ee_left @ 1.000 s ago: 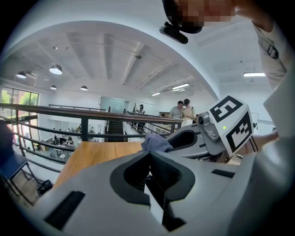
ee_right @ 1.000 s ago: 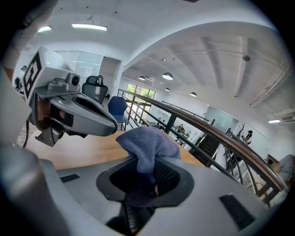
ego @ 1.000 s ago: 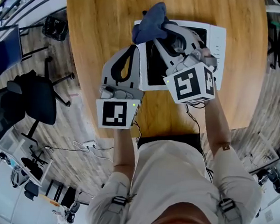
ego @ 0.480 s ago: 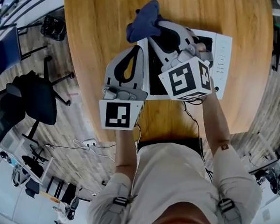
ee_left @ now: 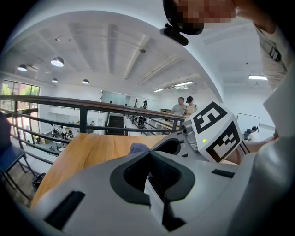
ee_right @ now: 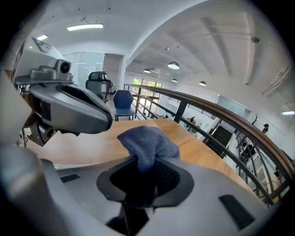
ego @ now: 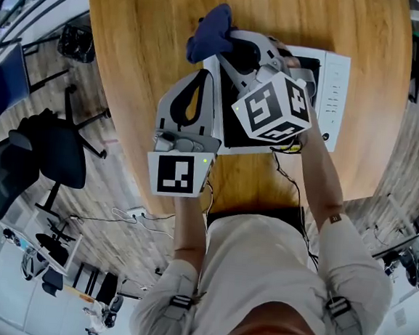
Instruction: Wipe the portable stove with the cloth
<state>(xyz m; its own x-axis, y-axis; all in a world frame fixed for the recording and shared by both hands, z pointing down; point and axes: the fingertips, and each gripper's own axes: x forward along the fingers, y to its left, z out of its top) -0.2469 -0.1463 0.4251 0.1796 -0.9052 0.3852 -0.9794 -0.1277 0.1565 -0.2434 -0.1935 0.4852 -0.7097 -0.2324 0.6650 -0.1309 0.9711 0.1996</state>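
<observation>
The portable stove (ego: 332,86), white with a black top, lies on the wooden table (ego: 144,41). My right gripper (ego: 223,48) is shut on the blue cloth (ego: 209,32) at the stove's far left corner; the cloth bunches out past the jaws and hangs over the table. In the right gripper view the cloth (ee_right: 147,143) sticks up from the shut right gripper (ee_right: 145,166). My left gripper (ego: 204,73) lies along the stove's left edge, shut, its tips meeting with nothing between them. The left gripper view shows these tips (ee_left: 148,153) closed, with the cloth (ee_left: 138,148) just beyond.
The table's left edge (ego: 105,110) curves close beside the left gripper. A black office chair (ego: 47,152) and a blue one (ego: 2,83) stand on the floor to the left. A thin cable (ego: 285,173) runs off the near table edge. A railing (ee_right: 207,115) lies beyond the table.
The right gripper has carried the cloth a little to the left, to the stove's far left corner, and its marker cube has tilted. The left gripper has stayed by the stove's left edge.
</observation>
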